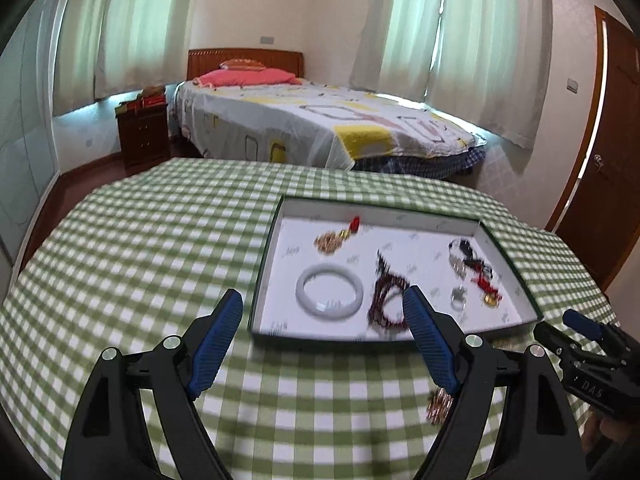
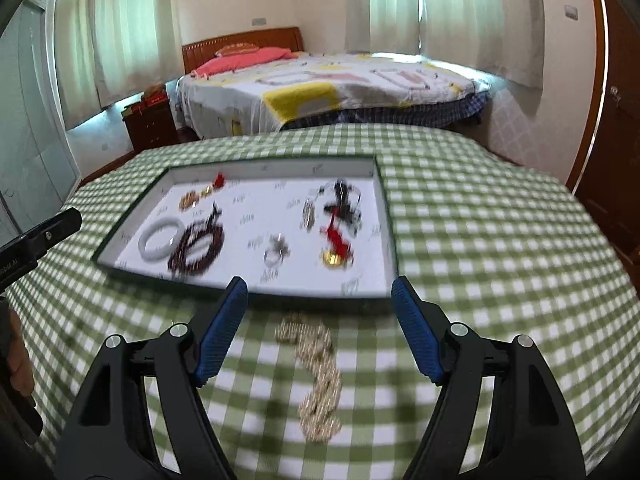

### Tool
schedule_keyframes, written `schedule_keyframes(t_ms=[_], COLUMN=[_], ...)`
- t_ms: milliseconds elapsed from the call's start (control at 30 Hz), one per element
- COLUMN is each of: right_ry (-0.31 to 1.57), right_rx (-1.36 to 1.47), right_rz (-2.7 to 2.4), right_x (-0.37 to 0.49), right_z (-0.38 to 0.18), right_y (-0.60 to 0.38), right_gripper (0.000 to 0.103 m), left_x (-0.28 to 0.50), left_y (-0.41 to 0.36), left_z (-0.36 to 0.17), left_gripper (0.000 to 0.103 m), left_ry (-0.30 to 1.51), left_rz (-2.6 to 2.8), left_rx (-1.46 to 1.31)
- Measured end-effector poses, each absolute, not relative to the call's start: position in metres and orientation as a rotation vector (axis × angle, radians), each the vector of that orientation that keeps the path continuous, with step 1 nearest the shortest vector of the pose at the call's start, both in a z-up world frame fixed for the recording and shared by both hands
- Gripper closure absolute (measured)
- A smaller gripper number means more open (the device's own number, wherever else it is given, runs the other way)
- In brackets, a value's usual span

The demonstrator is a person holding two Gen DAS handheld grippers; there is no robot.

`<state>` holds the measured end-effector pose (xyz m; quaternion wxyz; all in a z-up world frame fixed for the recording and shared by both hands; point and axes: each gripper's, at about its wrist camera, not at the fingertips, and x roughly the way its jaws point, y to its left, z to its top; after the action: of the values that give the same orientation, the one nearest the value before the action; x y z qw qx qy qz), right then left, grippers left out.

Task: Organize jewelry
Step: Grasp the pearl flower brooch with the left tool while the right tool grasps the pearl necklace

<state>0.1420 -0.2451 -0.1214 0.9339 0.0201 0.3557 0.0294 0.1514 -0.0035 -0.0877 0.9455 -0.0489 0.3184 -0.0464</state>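
A shallow white tray [image 1: 504, 322] [image 2: 352, 290] with a dark rim lies on the green checked tablecloth. In it are a white bangle [image 1: 329, 295] [image 2: 161, 238], a dark red bead bracelet [image 1: 386, 300] [image 2: 196, 246], a small gold chain with a red tassel [image 1: 332, 240], a silver ring [image 2: 276, 254], a gold coin charm on red cord [image 2: 335, 258] and dark silver pieces [image 2: 342, 200]. A gold chain [image 2: 318, 376] [image 1: 438, 404] lies on the cloth in front of the tray. My right gripper [image 2: 320, 292] is open above this chain. My left gripper [image 1: 322, 304] is open and empty near the tray's front edge.
The table [image 1: 140, 240] fills the foreground. Beyond its far edge stands a bed [image 1: 320, 120] with a patterned cover, a dark wooden nightstand [image 1: 144, 136] on the left, curtained windows and a wooden door [image 1: 608, 184] on the right.
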Motion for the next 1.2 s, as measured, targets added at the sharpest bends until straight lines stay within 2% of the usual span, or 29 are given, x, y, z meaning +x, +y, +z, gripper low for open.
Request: schedule_keyframes(t_ms=[100, 167, 267, 333, 500, 667, 767, 833, 1000, 1200], right_ry=[0.763, 0.784, 0.808, 0.828, 0.858, 0.86, 0.854, 0.853, 0.854, 0.842], right_rx=[0.031, 0.038, 0.042, 0.046, 0.049, 0.017, -0.012, -0.02, -0.005, 0.032], right_rz=[0.055, 0.056, 0.054, 0.06, 0.056, 0.038, 0.025, 0.031, 0.04, 0.036], right_x=[0.134, 0.131, 0.131, 0.133, 0.134, 0.131, 0.129, 0.128, 0.128, 0.124], right_z=[-0.137, -0.145, -0.155, -0.16, -0.169, -0.172, -0.172, -0.172, -0.169, -0.167], right_y=[-0.244, -0.246, -0.247, -0.248, -0.249, -0.247, -0.245, -0.244, -0.246, -0.255], right_gripper=[0.033, 0.039, 0.042, 0.053, 0.055, 0.063, 0.073, 0.086, 0.094, 0.094], left_x=[0.142, 0.138, 0.133, 0.129, 0.125, 0.121, 0.12, 0.12, 0.118, 0.117], left_y=[-0.003, -0.003, -0.006, -0.008, -0.013, -0.021, -0.026, -0.03, -0.038, -0.053], left_z=[-0.098, -0.105, -0.113, -0.117, -0.124, -0.13, -0.132, -0.133, -0.133, -0.133], left_gripper=[0.024, 0.024, 0.024, 0.024, 0.024, 0.024, 0.024, 0.024, 0.024, 0.024], left_ry=[0.671, 0.69, 0.71, 0.718, 0.736, 0.755, 0.763, 0.767, 0.769, 0.768], left_rz=[-0.092, -0.093, -0.098, -0.102, -0.11, -0.126, -0.131, -0.134, -0.146, -0.172], left_rx=[-0.095, -0.095, -0.091, -0.084, -0.073, -0.06, -0.05, -0.046, -0.036, -0.018])
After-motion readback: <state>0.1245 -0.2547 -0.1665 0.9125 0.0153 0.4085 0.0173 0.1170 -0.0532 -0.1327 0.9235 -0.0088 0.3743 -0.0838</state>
